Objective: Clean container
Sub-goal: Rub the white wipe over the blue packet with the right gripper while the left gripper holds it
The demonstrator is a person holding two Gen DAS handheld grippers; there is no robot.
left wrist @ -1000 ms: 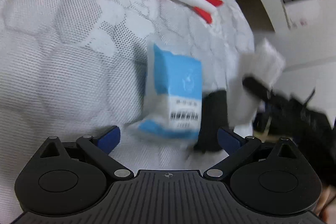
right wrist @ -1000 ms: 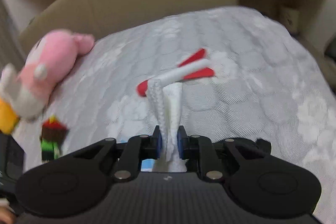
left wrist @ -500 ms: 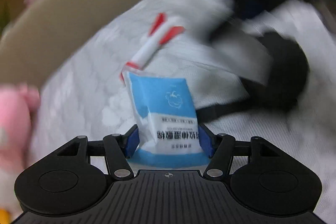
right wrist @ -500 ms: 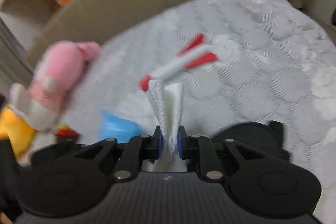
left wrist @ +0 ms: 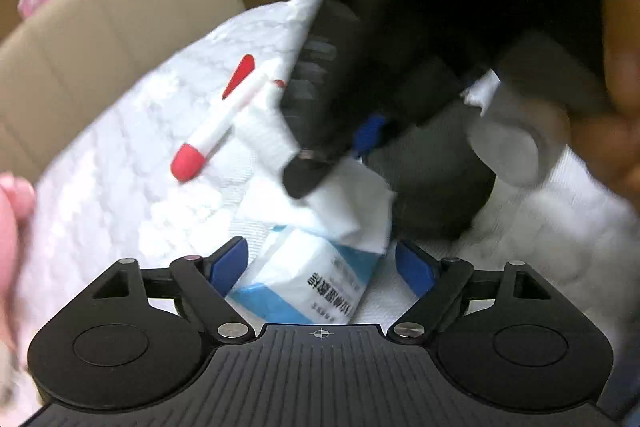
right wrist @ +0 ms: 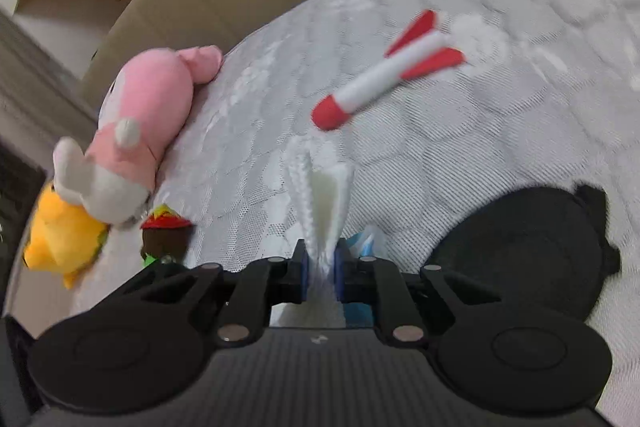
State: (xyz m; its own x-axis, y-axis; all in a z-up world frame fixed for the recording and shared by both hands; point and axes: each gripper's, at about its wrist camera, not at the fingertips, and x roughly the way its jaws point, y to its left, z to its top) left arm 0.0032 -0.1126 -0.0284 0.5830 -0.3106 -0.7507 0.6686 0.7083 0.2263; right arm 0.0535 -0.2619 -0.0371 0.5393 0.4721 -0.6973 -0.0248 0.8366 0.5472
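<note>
A: First, what is hidden or hard to read?

B: In the left wrist view, the right gripper [left wrist: 320, 163] is a dark blur crossing the upper right, and it covers the far end of the wipe packet [left wrist: 308, 279]. The black container [left wrist: 436, 183] behind it is mostly masked; its opening cannot be made out. In the right wrist view, the same container [right wrist: 520, 251] shows only as a dark rounded shape at near right, cut off by the gripper body.

A: State of the jaws?

B: Left gripper [left wrist: 322, 267]: the jaws are opening, with the packet between them; the blue pads stand clear of its sides. Right gripper [right wrist: 320, 271]: closed tight on a white wipe [right wrist: 320, 199], which stands up in 2 folds.

A: Orientation of the packet?

B: It lies on the white bedspread [left wrist: 120, 187], long axis running near to far, tilted slightly right. A loose white sheet [left wrist: 344, 203] drapes over its far end. The red-and-white rocket toy [right wrist: 384, 75] lies farther off, nose toward near left.
</note>
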